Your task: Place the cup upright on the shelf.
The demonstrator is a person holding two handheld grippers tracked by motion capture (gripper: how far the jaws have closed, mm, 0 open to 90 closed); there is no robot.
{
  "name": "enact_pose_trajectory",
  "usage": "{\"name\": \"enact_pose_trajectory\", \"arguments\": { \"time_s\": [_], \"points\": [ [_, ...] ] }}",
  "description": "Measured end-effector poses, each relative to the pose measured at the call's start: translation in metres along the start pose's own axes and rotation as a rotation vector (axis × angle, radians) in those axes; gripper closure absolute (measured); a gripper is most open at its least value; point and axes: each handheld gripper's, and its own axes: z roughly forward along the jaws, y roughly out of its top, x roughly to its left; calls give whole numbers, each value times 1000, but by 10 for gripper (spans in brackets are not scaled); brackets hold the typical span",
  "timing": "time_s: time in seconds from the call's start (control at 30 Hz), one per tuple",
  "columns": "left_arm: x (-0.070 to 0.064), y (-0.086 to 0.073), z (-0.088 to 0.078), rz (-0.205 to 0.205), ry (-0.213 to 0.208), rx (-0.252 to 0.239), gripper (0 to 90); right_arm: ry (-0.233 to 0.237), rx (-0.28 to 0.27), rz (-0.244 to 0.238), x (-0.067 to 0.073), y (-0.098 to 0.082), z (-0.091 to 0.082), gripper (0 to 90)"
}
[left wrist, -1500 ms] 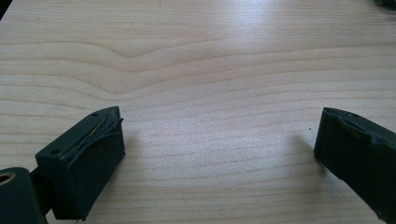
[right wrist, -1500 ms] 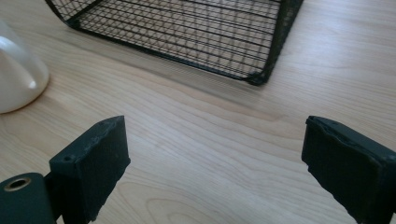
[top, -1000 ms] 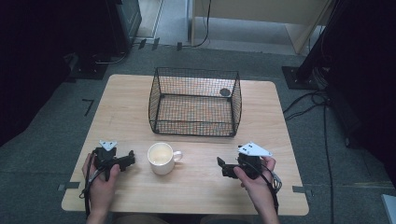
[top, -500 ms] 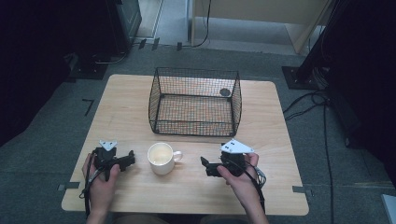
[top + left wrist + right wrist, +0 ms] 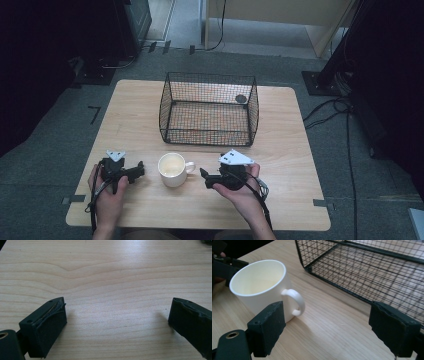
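Step in hand: the right tongs (image 5: 204,177) approach the white mug (image 5: 172,170) from its handle side, apparently to grasp it.
Right tongs: released, nothing between the jaws; they have just been closing a little, with no thing between them. In the right gripper view the mug (image 5: 259,287) sits ahead and toward the left jaw, not yet between the two.
Left tongs: released (image 5: 137,172), jaws wide over bare table (image 5: 112,277), resting just beside the mug on the side away from the handle.
Mug position: on the table (image 5: 300,145), near the person's edge, between the two tongs and in front of the wire basket (image 5: 209,107), apart from it.
Mug orientation: upright, mouth up, empty as far as can be seen; long axis vertical; handle (image 5: 295,301) points toward the right tongs.
How to do it well: shift the right tongs so the handle, or the near wall, lies centred between the jaws, come in level, and close only once both pads flank it.
Risk: a nudge from the near jaw could slide or turn the mug.
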Motion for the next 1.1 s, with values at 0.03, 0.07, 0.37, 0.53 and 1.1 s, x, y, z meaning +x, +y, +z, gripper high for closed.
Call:
{"name": "enact_pose_trajectory", "arguments": {
  "time_s": [0.03,0.07,0.37,0.53,1.1],
  "points": [
    [0,0,0,0,0,0,18,0,0,0,0,0,0,136],
    [0,0,0,0,0,0,18,13,5,-11,3,-1,4,164],
    [0,0,0,0,0,0,18,66,14,12,13,-5,25,369],
    [0,0,0,0,0,0,18,68,30,11,15,-7,34,428],
    [0,0,0,0,0,0,18,4,30,-64,31,-12,56,658]
  ]
}}
